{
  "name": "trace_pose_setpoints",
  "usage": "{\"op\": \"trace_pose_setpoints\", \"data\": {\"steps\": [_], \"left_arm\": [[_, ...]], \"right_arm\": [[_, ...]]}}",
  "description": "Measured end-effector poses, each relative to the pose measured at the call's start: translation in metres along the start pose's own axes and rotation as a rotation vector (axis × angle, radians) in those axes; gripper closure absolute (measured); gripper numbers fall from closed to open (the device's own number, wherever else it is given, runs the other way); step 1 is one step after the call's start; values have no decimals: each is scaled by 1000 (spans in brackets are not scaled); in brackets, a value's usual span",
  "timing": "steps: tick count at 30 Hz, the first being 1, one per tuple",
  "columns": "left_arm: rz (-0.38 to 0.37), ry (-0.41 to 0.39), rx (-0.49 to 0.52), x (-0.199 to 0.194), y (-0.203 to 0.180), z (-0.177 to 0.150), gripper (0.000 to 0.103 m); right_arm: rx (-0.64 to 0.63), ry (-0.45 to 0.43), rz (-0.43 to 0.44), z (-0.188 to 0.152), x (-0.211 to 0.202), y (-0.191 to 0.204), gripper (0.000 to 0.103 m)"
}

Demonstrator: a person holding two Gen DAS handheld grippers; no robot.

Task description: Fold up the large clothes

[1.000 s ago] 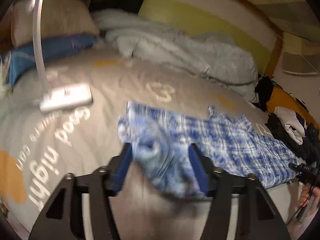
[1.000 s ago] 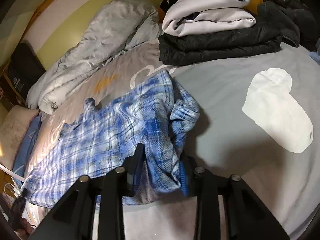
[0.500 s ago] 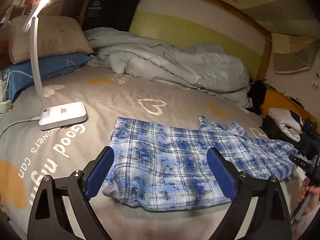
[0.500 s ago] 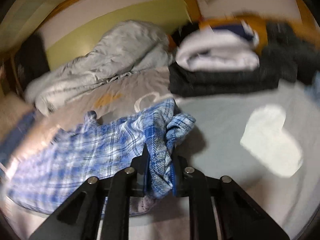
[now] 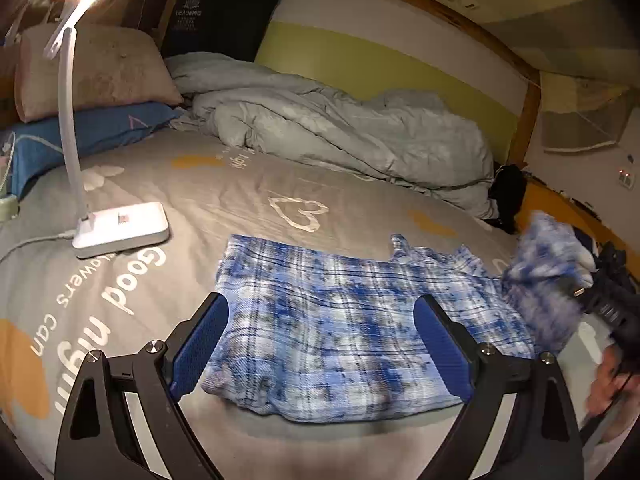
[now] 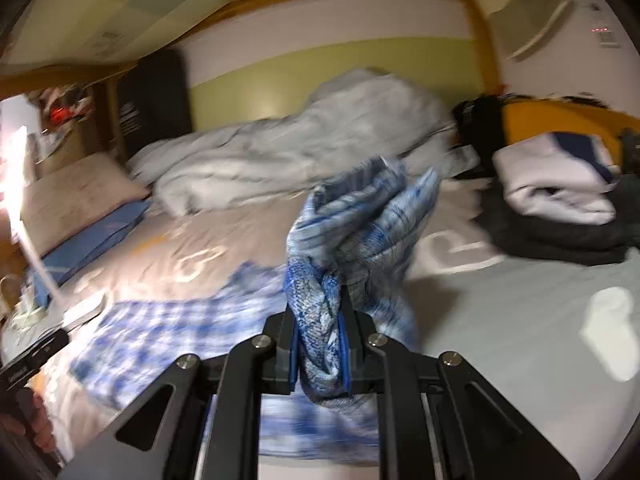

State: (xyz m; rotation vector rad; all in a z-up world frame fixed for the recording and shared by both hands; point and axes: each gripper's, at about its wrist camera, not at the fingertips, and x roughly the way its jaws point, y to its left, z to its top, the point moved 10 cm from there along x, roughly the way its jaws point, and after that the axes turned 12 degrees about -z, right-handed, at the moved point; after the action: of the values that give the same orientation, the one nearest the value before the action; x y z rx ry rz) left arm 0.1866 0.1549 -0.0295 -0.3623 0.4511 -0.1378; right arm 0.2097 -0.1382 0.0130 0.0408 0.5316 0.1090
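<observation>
Your blue-and-white plaid flannel shirt (image 5: pixel 340 328) lies on the grey printed bed sheet (image 5: pixel 240 188), its long axis running left to right across the bed in the left wrist view. Its left end is spread flat with a straight edge toward the white desk lamp (image 5: pixel 120 230); its right end rises off the sheet in a blurred bunch.

Your left hand-held gripper (image 5: pixel 322 346) is spread wide, its blue pads (image 5: pixel 200 344) either side of the near edge of the shirt and holding nothing. Whether they touch the cloth, you cannot tell.

Your right hand-held gripper (image 6: pixel 320 348) is clamped on a thick twist of that same shirt (image 6: pixel 352 232), which stands up from the jaws and fans out above them, while the rest trails down to the left onto the bed.

A rumpled pale grey duvet (image 5: pixel 340 128) lies along the far side against the yellow-green and white wall (image 5: pixel 380 60). A beige pillow (image 5: pixel 92 68) sits on a blue one (image 5: pixel 80 136) at the far left. In the right wrist view, a folded white garment (image 6: pixel 556 184) rests on a dark folded stack (image 6: pixel 560 236) at the far right.
</observation>
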Motion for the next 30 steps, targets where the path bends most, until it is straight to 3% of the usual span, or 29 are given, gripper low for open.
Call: {"op": "trace_pose_setpoints", "data": {"steps": [4,7,10,15,17,19,20,23,25,27,30], "left_arm": [[3,13,19,3,-3,-3,10],[-2,22,26,5,-5,-6,10],[-7,34,28,9,-8,-8,10],[-23,55,41,14,-15,-13,10],[-22,56,47,15,-16,-14,10],[-26,58,45,15,-17,-15,10],[-33,61,43,15,-18,-15,10],[-39,67,58,16,-23,-18,11],[-36,71,75,17,-26,-20,11],[-35,77,85,18,-28,-22,11],[-40,83,86,18,-32,-25,11]], "right_arm": [[-98,65,43,-32,16,40,89],[-166,134,54,-66,29,50,88],[-199,125,58,-70,32,52,86],[-194,122,134,-69,17,48,78],[-169,128,193,-70,7,49,64],[-190,120,260,-66,-6,53,29],[-232,79,275,-60,-15,56,23],[-242,-27,202,-40,-29,47,18],[-179,-26,160,-29,-25,35,9],[-71,-13,45,-24,-12,9,2],[29,64,-36,-30,12,-20,1]]}}
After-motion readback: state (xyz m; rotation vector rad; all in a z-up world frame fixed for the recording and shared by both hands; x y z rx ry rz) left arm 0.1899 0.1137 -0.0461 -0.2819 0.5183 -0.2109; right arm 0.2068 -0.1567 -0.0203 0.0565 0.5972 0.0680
